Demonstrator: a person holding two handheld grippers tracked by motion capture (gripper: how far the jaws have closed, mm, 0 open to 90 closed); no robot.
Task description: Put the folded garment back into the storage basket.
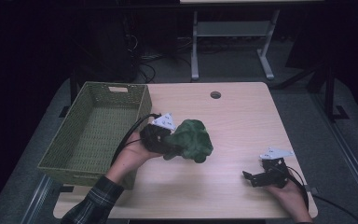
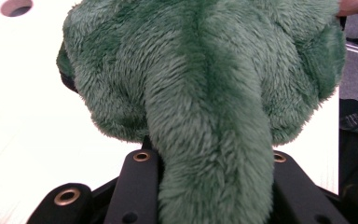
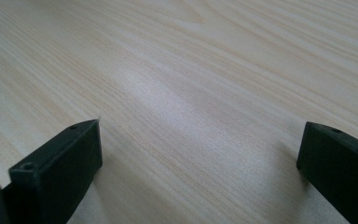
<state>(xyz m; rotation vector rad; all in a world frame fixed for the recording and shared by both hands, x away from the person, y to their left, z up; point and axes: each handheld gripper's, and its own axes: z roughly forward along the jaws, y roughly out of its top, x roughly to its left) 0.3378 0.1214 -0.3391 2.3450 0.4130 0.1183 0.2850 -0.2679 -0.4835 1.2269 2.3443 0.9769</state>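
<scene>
In the high view, the left gripper (image 1: 165, 140) holds a green plush toy (image 1: 191, 140) over the middle of the table (image 1: 242, 116), a little to the left. Its fingers are closed on one narrow part of the toy, and the rest of the toy hangs out to the right. The green woven basket (image 1: 98, 133) stands just beside the left hand, at the left edge of the table, and its near corner reaches over the front edge. Its right wall is the nearest thing to the gripper on that side. To the right of the toy the wood is free up to the right gripper (image 1: 256, 179), which stays low near the front right corner, well apart from the toy. A round cable hole (image 1: 215, 95) sits near the far edge.

In the left gripper view, the plush toy (image 2: 205, 93) fills most of the frame. One long soft part of it goes down between the two black fingers (image 2: 137, 182), which press it from both sides. The pale table (image 2: 28, 116) lies behind it at the left, with the cable hole (image 2: 16, 7) in the top corner.

In the right gripper view, the fingers (image 3: 60, 163) stand wide apart with nothing between them, low over the bare table (image 3: 191, 70).
</scene>
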